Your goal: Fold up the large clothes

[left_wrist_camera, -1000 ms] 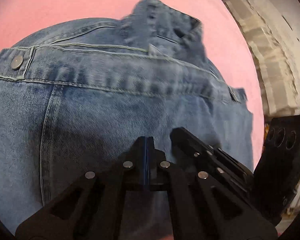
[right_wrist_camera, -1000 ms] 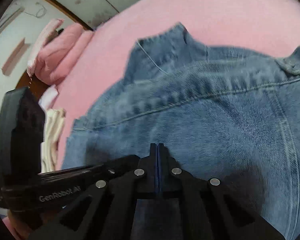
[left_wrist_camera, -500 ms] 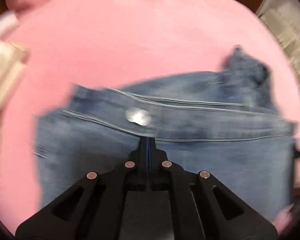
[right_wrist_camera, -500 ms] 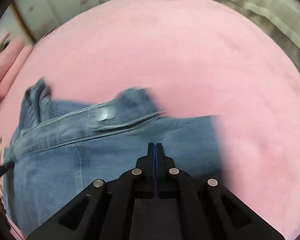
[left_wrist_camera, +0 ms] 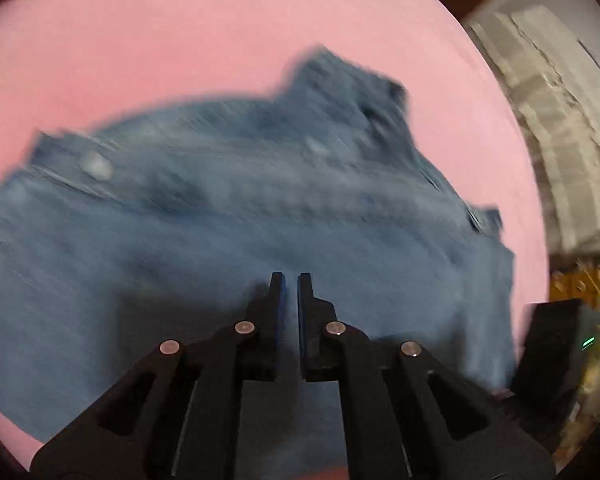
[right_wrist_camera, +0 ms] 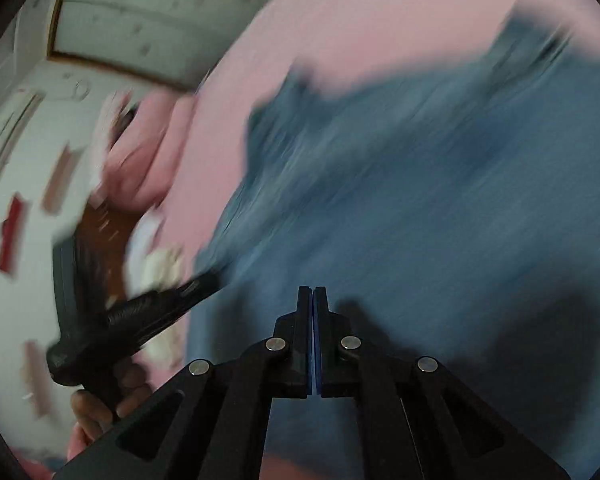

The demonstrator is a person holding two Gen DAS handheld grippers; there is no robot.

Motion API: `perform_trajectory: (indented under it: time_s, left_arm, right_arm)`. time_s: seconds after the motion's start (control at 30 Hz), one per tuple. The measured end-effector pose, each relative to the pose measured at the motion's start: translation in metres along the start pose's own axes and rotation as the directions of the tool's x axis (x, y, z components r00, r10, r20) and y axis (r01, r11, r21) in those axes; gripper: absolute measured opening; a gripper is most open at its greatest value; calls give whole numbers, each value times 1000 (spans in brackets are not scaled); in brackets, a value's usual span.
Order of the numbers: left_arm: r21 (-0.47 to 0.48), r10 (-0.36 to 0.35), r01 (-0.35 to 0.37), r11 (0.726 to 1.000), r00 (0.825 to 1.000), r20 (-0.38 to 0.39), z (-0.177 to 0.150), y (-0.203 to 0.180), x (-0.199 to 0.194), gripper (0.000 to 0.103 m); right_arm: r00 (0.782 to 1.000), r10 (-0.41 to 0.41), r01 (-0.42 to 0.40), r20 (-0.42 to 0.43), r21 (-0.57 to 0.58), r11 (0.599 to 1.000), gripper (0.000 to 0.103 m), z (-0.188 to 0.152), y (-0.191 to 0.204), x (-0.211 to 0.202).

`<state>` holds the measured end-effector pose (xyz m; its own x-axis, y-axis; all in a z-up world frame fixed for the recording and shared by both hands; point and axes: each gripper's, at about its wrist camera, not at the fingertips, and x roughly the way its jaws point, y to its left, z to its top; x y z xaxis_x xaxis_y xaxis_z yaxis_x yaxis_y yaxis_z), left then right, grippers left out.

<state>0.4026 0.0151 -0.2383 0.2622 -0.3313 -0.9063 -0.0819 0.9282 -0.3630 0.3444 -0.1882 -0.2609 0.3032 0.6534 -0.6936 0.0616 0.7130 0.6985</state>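
At the far left of the left wrist view there is only the pink bedcover (left_wrist_camera: 220, 40), and on it lies the denim garment (left_wrist_camera: 220, 240), spread broad and fairly flat across the middle of the view, its thick banded edge with a pale metal button (left_wrist_camera: 97, 167) towards the far side; the picture is smeared with motion, so seams and corners are hard to read; low in the centre the left gripper (left_wrist_camera: 291, 280) hovers above the cloth with its jaws a little apart and nothing between them; further right a raised corner of denim (left_wrist_camera: 340, 80) stands up off the bedcover, and beyond the bed's edge is a stack of pale folded cloth (left_wrist_camera: 560, 120); in the right wrist view, a hand (right_wrist_camera: 100, 404) at the left holds the other black tool, with pink bedding (right_wrist_camera: 140, 160) behind it; the right gripper (right_wrist_camera: 312, 292) sits above the denim with its jaws pressed together and, as far as can be seen, no cloth in them; the denim looks heavy, thick and fairly stiff, not slippery and not fragile, so it should hold a crease but drag on the bedcover; the likely best hold is the doubled banded edge or a corner, one tool at each end, taking a deep bite.
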Motion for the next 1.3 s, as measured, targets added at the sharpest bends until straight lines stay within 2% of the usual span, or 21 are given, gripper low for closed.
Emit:
perform_trajectory:
  time_s: [0.1,0.23,0.3,0.37,0.4,0.43,0.47,0.5,0.57,0.6,0.63,0.67,0.7,0.77,0.87,0.9,0.97,1.03,1.07,1.17,1.3]
  left_arm:
    - [1,55,-55,999,996,-77,-19,-8,23,2]
    - [32,112,-112,993,994,-5,-39,3,20,1]
    - [28,183,-184,983,982,42,-41,21,8,1]
    - [-14,113,-112,994,992,47,-42,45,-4,1]
    - [-43,131,-129,991,990,53,-42,56,-12,1]
    - [-49,215,-212,976,975,58,-43,63,-16,1]
    - [-36,369,-368,929,927,61,-44,71,-19,1]
    - [-25,472,-472,881,879,69,-46,78,-20,1]
    - [-30,626,-625,780,778,55,-52,103,-22,1]
    - [-45,637,-636,771,770,28,-55,116,-23,1]
    - [-64,623,-622,781,782,14,-56,122,-22,1]
    - [-101,592,-587,803,806,17,-58,127,-26,1]
    - [-121,581,-575,809,813,24,-58,123,-28,1]
    - [-128,564,-556,821,825,40,-68,120,-44,1]
    - [-101,441,-432,896,891,107,-76,83,-56,1]
    - [-82,370,-363,928,922,115,-81,65,-55,1]
    - [-62,247,-242,968,965,93,-88,38,-51,1]
    - [-64,150,-147,987,988,43,-95,20,-44,1]
    - [-66,106,-104,992,994,21,-100,10,-39,1]
    - [-70,54,-55,996,998,-22,-111,-8,-23,1]
    - [-102,50,-58,993,996,-77,-120,-12,-2,1]
  right_arm:
    - [993,-10,10,-121,-2,1000,0,-23,13,41]
    - [996,-18,17,-84,-16,1000,0,-22,-2,33]
    - [995,-96,95,-39,-21,995,0,-10,-24,10]
    - [989,-143,143,23,-2,990,0,1,-53,-24]
    - [982,-184,184,52,14,983,0,5,-66,-43]
    - [958,-273,271,90,35,962,0,5,-79,-65]
    - [944,-308,303,120,60,951,0,5,-93,-88]
    - [917,-371,361,148,90,928,0,2,-104,-109]
    - [853,-484,455,193,177,873,0,-1,-124,-147]
    - [833,-516,477,199,214,853,0,-4,-130,-158]
    - [748,-636,585,189,264,767,0,-6,-131,-166]
    - [648,-744,686,163,300,663,0,-7,-129,-168]
    - [627,-761,694,170,323,644,0,-14,-125,-171]
    - [656,-715,626,242,355,694,0,-26,-111,-176]
    - [684,-635,574,358,273,772,0,-53,-64,-161]
    - [718,-587,549,374,215,808,0,-62,-46,-150]
    - [828,-458,448,324,110,887,0,-68,-13,-111]
    - [944,-275,268,183,64,961,1,-82,20,-63]
    - [970,-207,201,127,61,978,1,-91,24,-50]
    - [998,-59,61,-23,81,995,1,-113,38,0]
    - [995,-51,61,-88,116,991,1,-130,41,37]
